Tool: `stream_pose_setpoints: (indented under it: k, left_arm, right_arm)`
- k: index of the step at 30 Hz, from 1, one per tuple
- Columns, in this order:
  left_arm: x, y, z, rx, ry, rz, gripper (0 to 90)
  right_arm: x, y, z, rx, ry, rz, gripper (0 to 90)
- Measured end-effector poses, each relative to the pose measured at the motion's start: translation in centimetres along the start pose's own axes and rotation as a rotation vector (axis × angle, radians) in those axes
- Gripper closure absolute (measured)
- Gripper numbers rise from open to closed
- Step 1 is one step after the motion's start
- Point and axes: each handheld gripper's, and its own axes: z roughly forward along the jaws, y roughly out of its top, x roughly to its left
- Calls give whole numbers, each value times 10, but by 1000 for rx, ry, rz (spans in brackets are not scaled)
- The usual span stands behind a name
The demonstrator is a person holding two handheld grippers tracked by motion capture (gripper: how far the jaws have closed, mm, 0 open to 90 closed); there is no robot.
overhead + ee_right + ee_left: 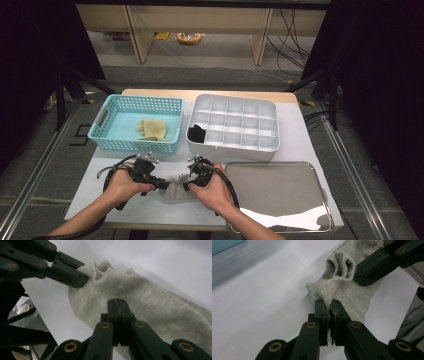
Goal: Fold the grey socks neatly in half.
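Blue basket (pixel 107 131), far left of table (pixel 300 145), holds a yellowish cloth (pixel 151 129). Left gripper (pixel 161 185): jaws pinched tight on one edge of the grey sock (pixel 176 191), fabric clamped between the pads. Sock lies crumpled on the white tabletop at the near edge, between both hands. Right gripper (pixel 187 186): jaws fully together, gripping the sock's opposite side. White compartment tray (pixel 232 127) behind; steel tray (pixel 280 192) at right
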Motion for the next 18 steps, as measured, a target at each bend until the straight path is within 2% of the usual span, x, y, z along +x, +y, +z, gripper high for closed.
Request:
stream_pose_setpoints:
  k: [6,10,11,14,15,16,17,18]
  left_arm:
    - [0,2,-4,-2,-36,-11,847]
    - [2,1,-2,10,-35,-26,840]
    - [2,0,-2,24,-21,-30,832]
    - [6,-2,1,38,-24,-45,768]
    - [7,-3,1,34,-29,-65,683]
    - [7,-3,2,34,-21,-80,649]
    - [9,-4,1,64,-16,-57,649]
    - [8,-5,3,37,-25,-102,617]
  right_arm:
    - [-2,-1,10,19,-8,24,900]
    - [-2,-2,9,25,-11,20,900]
    - [-2,-2,9,20,-6,17,900]
    - [-3,-2,9,27,-18,18,900]
    - [-3,-3,10,35,-16,23,900]
    - [-5,-3,11,26,-17,0,900]
    - [-5,-3,11,26,-17,0,900]
    - [-6,-3,11,20,-15,-9,900]
